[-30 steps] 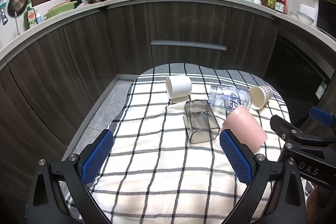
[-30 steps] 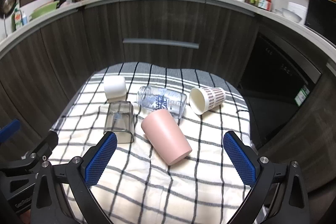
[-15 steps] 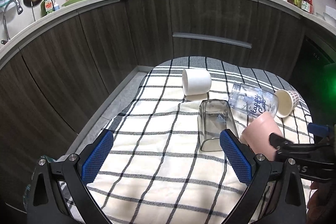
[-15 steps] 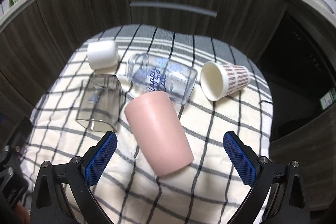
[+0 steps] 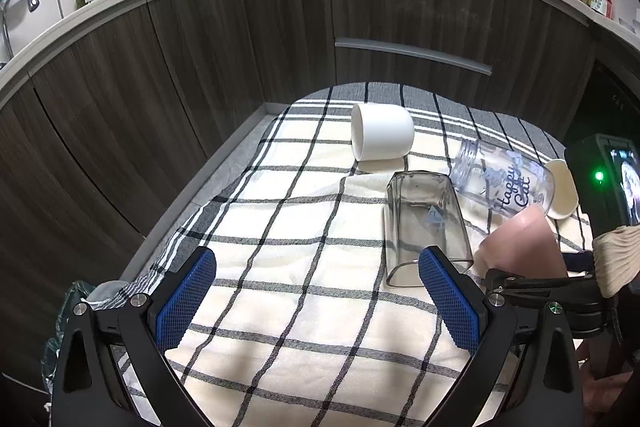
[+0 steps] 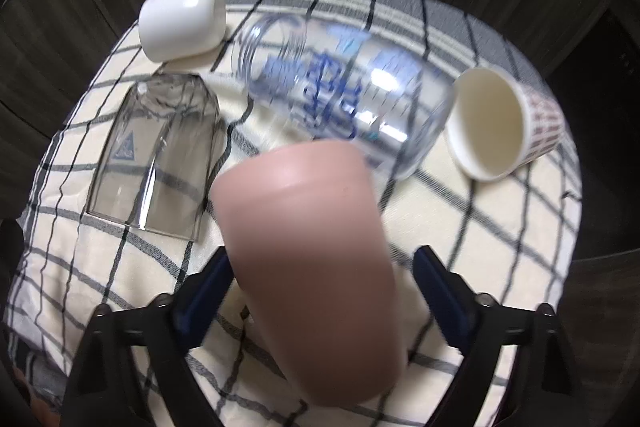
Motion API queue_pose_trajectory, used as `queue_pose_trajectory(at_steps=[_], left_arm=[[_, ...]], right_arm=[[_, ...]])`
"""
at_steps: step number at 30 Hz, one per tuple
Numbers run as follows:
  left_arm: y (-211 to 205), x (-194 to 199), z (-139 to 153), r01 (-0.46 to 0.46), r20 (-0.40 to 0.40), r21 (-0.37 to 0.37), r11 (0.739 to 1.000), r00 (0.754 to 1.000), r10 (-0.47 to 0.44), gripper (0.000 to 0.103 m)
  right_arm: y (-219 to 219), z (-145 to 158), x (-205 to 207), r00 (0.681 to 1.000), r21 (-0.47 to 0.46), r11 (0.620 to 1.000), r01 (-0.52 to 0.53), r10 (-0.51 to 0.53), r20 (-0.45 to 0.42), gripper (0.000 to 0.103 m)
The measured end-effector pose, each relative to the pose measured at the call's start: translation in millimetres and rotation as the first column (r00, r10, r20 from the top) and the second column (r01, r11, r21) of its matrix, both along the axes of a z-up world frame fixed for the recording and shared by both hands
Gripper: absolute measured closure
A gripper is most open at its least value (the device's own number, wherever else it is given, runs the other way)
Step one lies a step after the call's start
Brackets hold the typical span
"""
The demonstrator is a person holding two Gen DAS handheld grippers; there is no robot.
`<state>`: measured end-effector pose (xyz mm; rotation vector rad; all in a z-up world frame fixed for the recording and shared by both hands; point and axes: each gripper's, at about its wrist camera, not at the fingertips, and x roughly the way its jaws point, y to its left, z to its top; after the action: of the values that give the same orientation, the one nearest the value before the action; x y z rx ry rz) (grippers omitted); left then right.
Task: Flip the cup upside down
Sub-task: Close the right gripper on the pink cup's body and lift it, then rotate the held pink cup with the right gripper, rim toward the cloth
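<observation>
Your right gripper (image 6: 320,291) straddles the pink cup (image 6: 312,251), which lies on its side on the checked cloth (image 6: 500,227); jaw contact unclear w/ blur. Your left gripper (image 5: 316,303) gapes wide, holding nothing.

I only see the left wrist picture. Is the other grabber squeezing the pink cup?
Observer: Not yet. In the right wrist view the pink cup lies between the right gripper's open fingers, with a gap showing on the cup's right side.
Child: Which end of the cup is by the grabber?
Observer: The wider end. The narrow closed base points away, toward the clear bottle.
Child: What's that white bit behind the bottle?
Observer: A paper cup lying on its side, brownish stripes outside, its empty mouth facing the right camera.
</observation>
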<state>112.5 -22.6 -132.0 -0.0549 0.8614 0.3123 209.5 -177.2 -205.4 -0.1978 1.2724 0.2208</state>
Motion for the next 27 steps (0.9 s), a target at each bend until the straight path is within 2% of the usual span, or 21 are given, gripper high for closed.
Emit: queue_pose_trajectory(at_steps=[6, 13, 20, 27], left_arm=[[1, -2, 3, 0.071, -0.002, -0.016, 0.997, 0.998, -0.071, 0.0], [7, -21, 24, 0.203, 0.041, -0.031, 0.979, 0.979, -0.201, 0.0], [34, -53, 39, 0.249, 0.045, -0.024, 0.968, 0.968, -0.248, 0.0], [59, -86, 49, 0.246, 0.037, -0.057, 0.968, 0.969, -0.244, 0.0]], right_arm=[[-2, 0, -6, 0.999, 0.037, 0.999, 0.04, -0.04, -0.004, 0.029], [-6, 23, -36, 0.991, 0.128, 0.982, 0.136, -0.136, -0.006, 0.03], [-10, 30, -78, 0.959, 0.285, 0.916, 0.282, -0.266, -0.097, 0.031], [11, 32, -124, 0.938, 0.375, 0.864, 0.334, -0.269, -0.217, 0.031]])
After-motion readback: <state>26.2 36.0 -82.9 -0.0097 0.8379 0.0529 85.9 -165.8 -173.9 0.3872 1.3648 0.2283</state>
